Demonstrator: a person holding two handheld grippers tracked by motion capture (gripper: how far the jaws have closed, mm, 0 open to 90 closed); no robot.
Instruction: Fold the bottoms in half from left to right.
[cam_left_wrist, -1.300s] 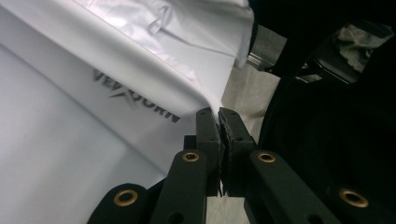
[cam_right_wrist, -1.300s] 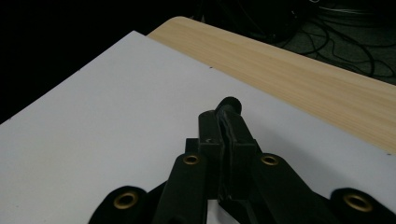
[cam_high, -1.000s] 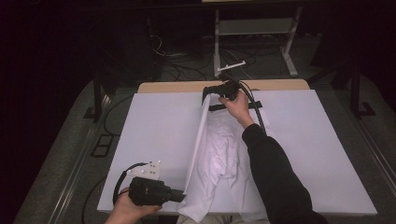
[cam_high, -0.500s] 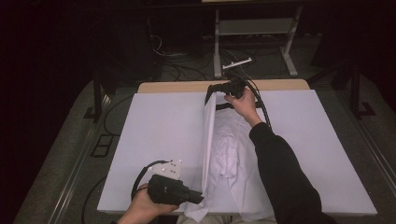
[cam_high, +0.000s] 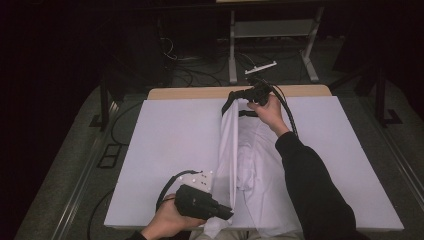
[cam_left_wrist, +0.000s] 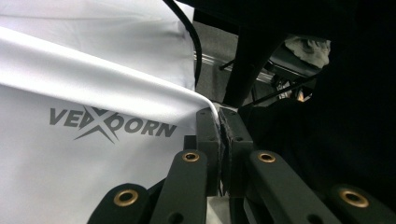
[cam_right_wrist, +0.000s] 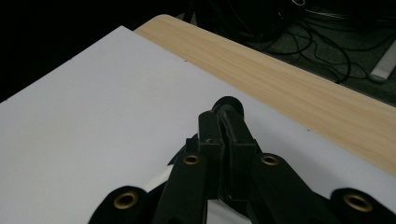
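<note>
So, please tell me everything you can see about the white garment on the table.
The white garment looks like thin, smooth fabric, with a grey printed word "VEXOORN" in the left gripper view. It lies lengthwise on the white table cover. One long edge is lifted into a taut upright fold, pinched by the left tongs at the near end and the right tongs at the far end. The rest lies wrinkled.

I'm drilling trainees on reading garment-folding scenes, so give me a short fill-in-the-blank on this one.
1. The garment stretched between the two grippers is ____ in colour.
2. The grey lettering printed on the cloth in the left gripper view reads ____.
3. The left gripper grips the cloth at the table's near edge, while the right gripper grips it at the ____ edge.
4. Beyond the white table cover runs a bare strip made of ____.

Missing words: white; VEXDORN; far; wood
</note>
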